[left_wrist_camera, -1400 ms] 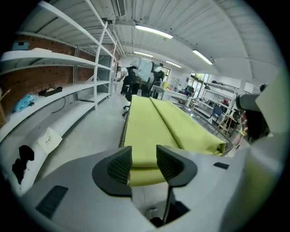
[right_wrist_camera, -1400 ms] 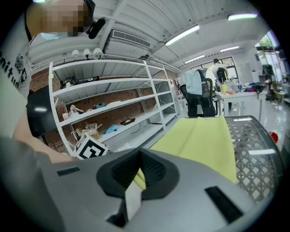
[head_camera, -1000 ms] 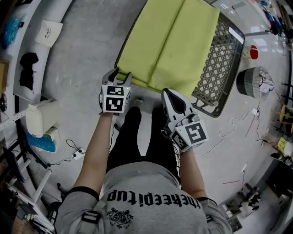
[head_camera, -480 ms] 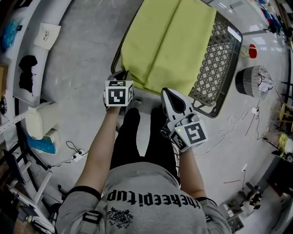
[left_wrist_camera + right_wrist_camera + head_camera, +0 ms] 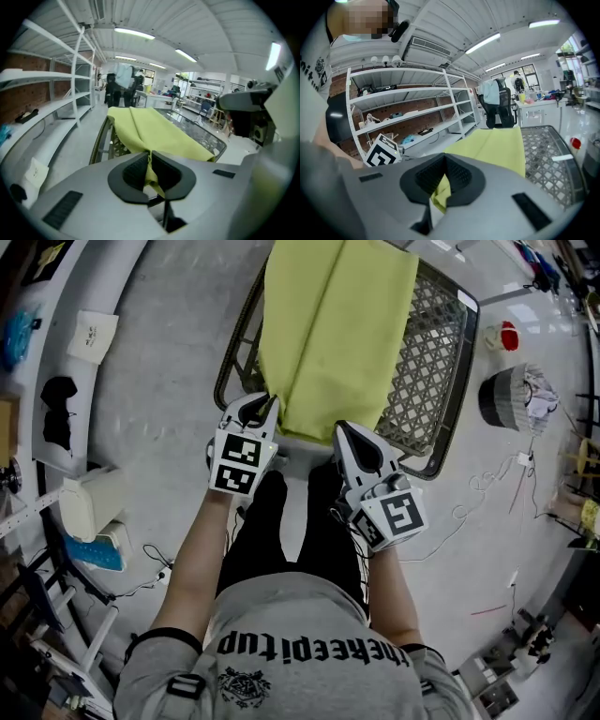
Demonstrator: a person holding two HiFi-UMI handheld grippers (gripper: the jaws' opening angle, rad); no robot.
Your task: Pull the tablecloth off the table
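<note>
A yellow-green tablecloth (image 5: 337, 324) lies over a metal mesh table (image 5: 436, 362), bunched into a narrow strip. My left gripper (image 5: 265, 407) is at the cloth's near left corner. Its jaws have just been closing, and in the left gripper view they (image 5: 150, 161) pinch a fold of the tablecloth (image 5: 154, 131). My right gripper (image 5: 345, 432) is shut on the near right corner. In the right gripper view the tablecloth (image 5: 497, 145) runs from its pads (image 5: 443, 180) out across the table (image 5: 548, 154).
White shelving (image 5: 56, 352) runs along the left. A dark round basket (image 5: 511, 399), a red item (image 5: 509, 337) and cables (image 5: 487, 486) lie on the floor to the right. A draped office chair (image 5: 499, 105) stands beyond the table. The person's legs are right below the grippers.
The left gripper went from open beside the cloth's edge to shut on its corner, then rose. The cloth has gathered narrower, baring the table's left rim and more mesh on the right.
</note>
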